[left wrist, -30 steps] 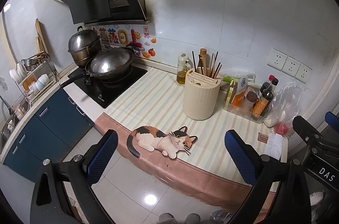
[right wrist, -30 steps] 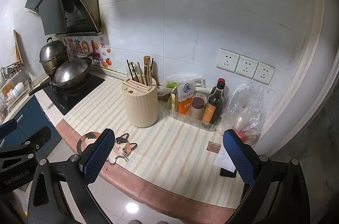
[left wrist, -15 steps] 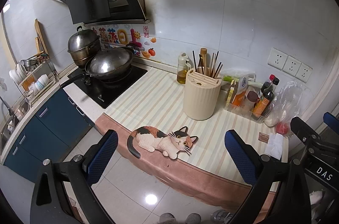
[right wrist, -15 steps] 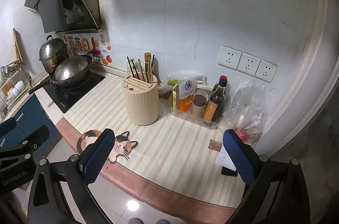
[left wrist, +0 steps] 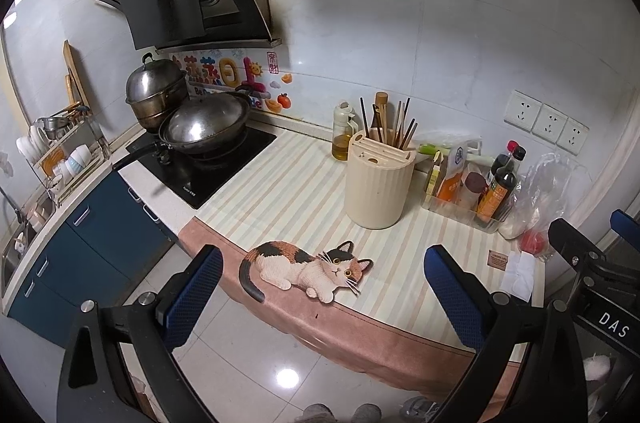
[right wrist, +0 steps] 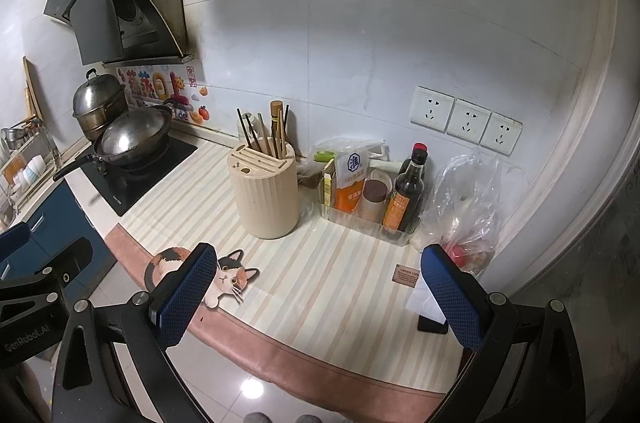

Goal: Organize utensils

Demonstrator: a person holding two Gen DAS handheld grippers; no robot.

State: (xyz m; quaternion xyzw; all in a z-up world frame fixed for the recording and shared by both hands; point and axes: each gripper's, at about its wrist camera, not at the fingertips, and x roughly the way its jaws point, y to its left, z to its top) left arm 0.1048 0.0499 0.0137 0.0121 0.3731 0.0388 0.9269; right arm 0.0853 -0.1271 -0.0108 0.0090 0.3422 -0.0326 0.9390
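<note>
Left gripper (left wrist: 322, 297): held in the air off the front edge of the desk (left wrist: 304, 191), jaws spread wide, nothing between them. Right gripper (right wrist: 320, 289): likewise spread wide and empty, held over the front edge of the desk further right. Cream ribbed utensil holder (left wrist: 378, 179): stood upright near the middle of the striped desk covering, well apart from both grippers. Chopsticks (left wrist: 402, 125) and a wooden handle (left wrist: 382, 115): stuck upright in the holder's rear opening, fanned slightly (exact count could not be told). Oil bottle (left wrist: 343, 133): just behind the holder, by the wall. Clear tray of condiment bottles (left wrist: 470, 189): beside the holder on its right. Plastic bag (left wrist: 540, 199): further right, near the wall. Cat-shaped mat (left wrist: 300, 269): flat at the desk's front edge. Wok (left wrist: 206, 127): on the black hob at left, with a lidded steel pot (left wrist: 156, 93) behind it.
</note>
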